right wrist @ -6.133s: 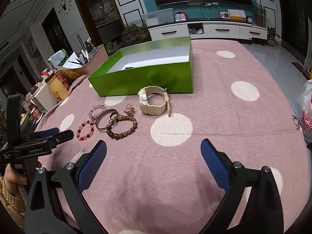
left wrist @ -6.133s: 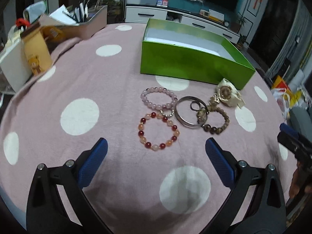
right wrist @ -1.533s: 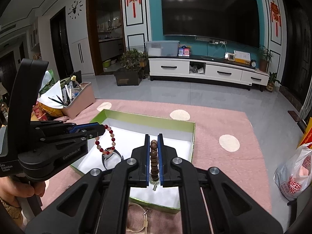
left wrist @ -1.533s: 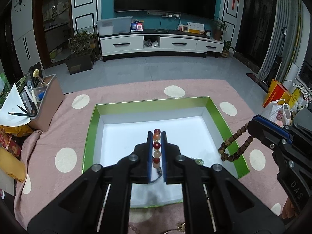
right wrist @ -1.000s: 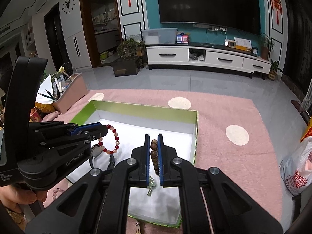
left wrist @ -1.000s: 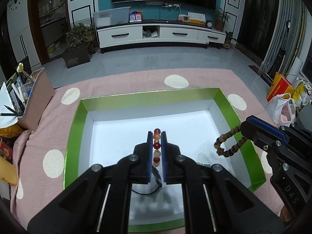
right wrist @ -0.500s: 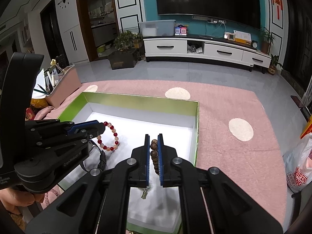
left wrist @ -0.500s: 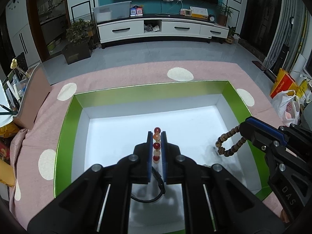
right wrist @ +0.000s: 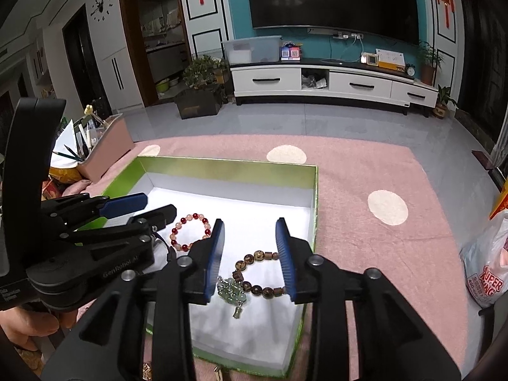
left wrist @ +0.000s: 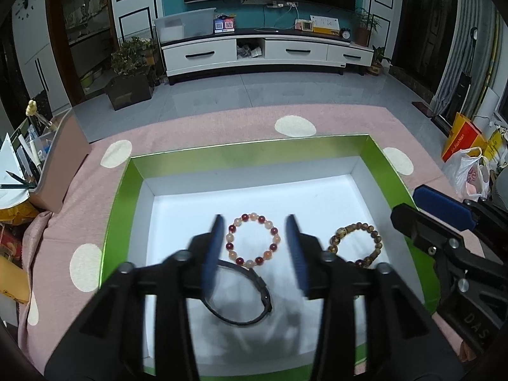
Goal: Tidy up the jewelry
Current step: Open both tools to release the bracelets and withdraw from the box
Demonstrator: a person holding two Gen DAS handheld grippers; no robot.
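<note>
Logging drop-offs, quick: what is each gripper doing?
Left gripper: just opened, red bead bracelet released.
Right gripper: just opened, brown bead bracelet released.

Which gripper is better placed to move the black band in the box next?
Left. The left gripper, jaws just opened and empty, hangs over the black band; the right gripper, also just opened and empty, is over the brown bracelet.

Left claw arms blur; black band partly hidden behind them.
</note>
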